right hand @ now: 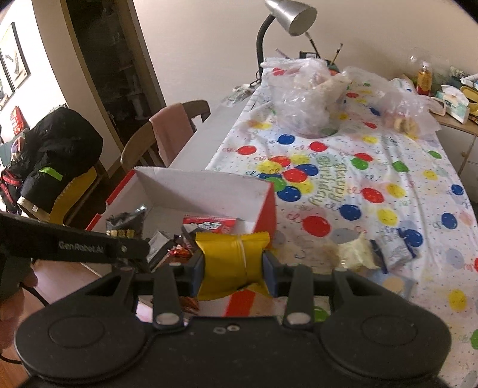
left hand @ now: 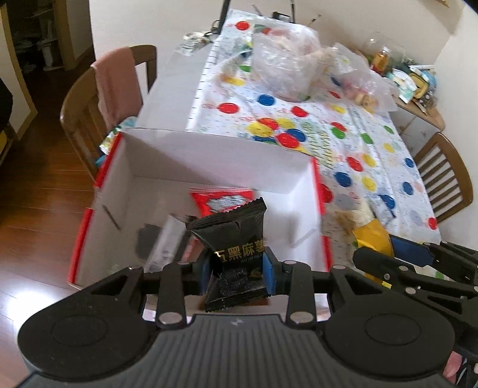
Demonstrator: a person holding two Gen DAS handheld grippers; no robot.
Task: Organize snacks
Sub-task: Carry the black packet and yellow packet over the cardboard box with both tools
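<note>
My left gripper (left hand: 237,270) is shut on a black snack packet (left hand: 231,247) with gold lettering, held above the open white box (left hand: 191,155) with red outer walls. A red snack packet (left hand: 222,200) and other wrappers lie inside that box. My right gripper (right hand: 233,270) is shut on a yellow snack packet (right hand: 233,256), just at the box's near right corner (right hand: 266,206). In the left wrist view the right gripper (left hand: 397,256) shows at the right edge with the yellow packet (left hand: 372,237). The left gripper's arm (right hand: 89,246) crosses the right wrist view at the left.
A balloon-print tablecloth (right hand: 343,179) covers the table. Loose snacks (right hand: 391,247) lie to the right of the box. Clear plastic bags (right hand: 301,98) sit at the far end by a desk lamp (right hand: 286,18). Wooden chairs (left hand: 86,110) stand at both sides.
</note>
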